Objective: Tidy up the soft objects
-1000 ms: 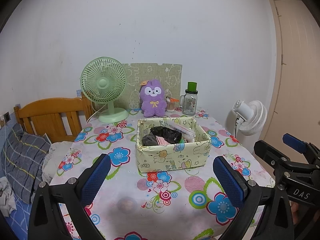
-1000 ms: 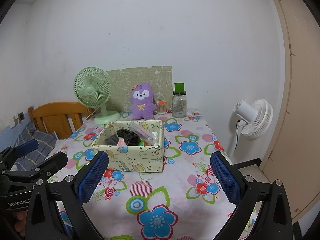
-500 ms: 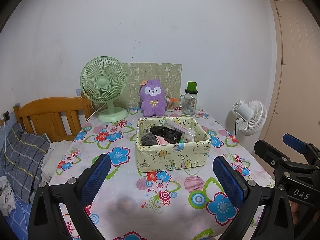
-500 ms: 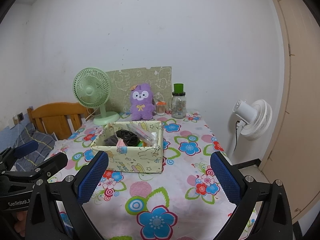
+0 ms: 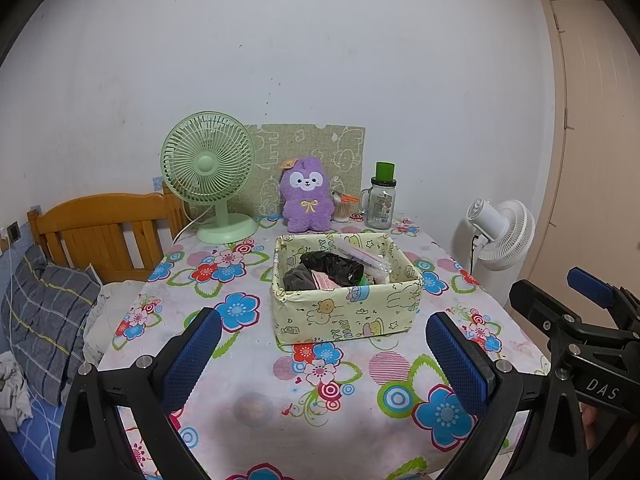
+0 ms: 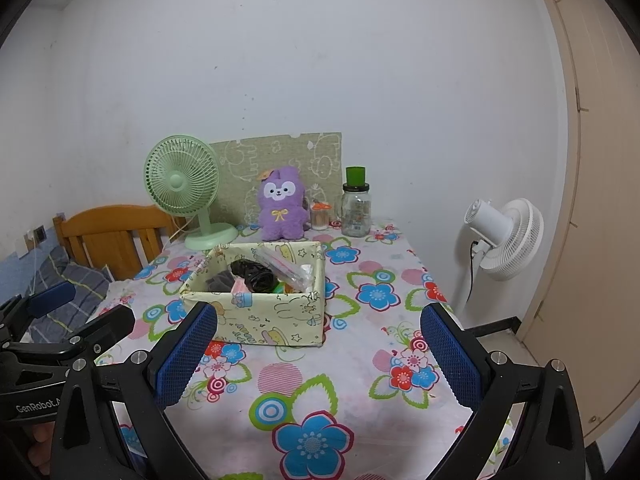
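Far left, a wooden headboard (image 5: pixel 100 224) and a grey plaid pillow (image 5: pixel 44 312) can be seen on the bed beside the desk (image 5: pixel 248 384), which is covered with a flowery cloth. At the back left of the desk a green fan (image 5: pixel 208 172) is stood, with a green patterned board (image 5: pixel 316 152) propped against the wall behind it. Just right of the fan a purple plush toy (image 5: pixel 307 200) is sat upright against that board, well apart from both grippers. Next along, a small cup of cotton swabs (image 5: pixel 342 208) and a glass jar with a green lid (image 5: pixel 382 200) are lined up.

In the middle of the desk a pale yellow fabric box (image 5: pixel 344 312) is placed; a dark bundle (image 5: pixel 332 266), something grey, a pink packet and a clear plastic pack are piled inside it.

The left gripper (image 5: pixel 320 356) is held low over the near edge of the desk, jaws spread wide with nothing between them. The right gripper (image 6: pixel 320 354) is held the same way, jaws wide apart and nothing gripped; from its view the box sits ahead and to the left.

Off the desk to the right, a white fan (image 5: pixel 504 232) is stood on the floor by a beige door (image 5: pixel 592 160)
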The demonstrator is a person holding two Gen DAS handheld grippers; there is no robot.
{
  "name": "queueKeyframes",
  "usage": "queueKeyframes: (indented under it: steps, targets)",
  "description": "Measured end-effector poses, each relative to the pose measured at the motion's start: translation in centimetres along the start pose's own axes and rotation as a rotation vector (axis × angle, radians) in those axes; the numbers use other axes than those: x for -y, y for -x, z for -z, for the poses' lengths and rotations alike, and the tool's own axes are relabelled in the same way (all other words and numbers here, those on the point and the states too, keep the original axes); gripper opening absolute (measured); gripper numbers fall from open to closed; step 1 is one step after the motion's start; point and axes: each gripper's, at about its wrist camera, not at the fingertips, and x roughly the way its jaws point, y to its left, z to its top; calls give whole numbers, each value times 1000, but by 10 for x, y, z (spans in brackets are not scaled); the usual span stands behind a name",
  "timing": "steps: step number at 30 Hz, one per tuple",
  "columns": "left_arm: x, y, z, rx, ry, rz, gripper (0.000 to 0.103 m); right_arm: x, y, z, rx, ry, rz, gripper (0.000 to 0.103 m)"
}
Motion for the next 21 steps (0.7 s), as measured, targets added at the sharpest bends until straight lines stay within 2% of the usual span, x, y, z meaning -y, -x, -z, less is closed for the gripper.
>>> queueKeyframes:
  steps: [21]
  targets:
    - [-1,0,-1,1,2,-1,103,-1,2,-1,7,7,4,103]
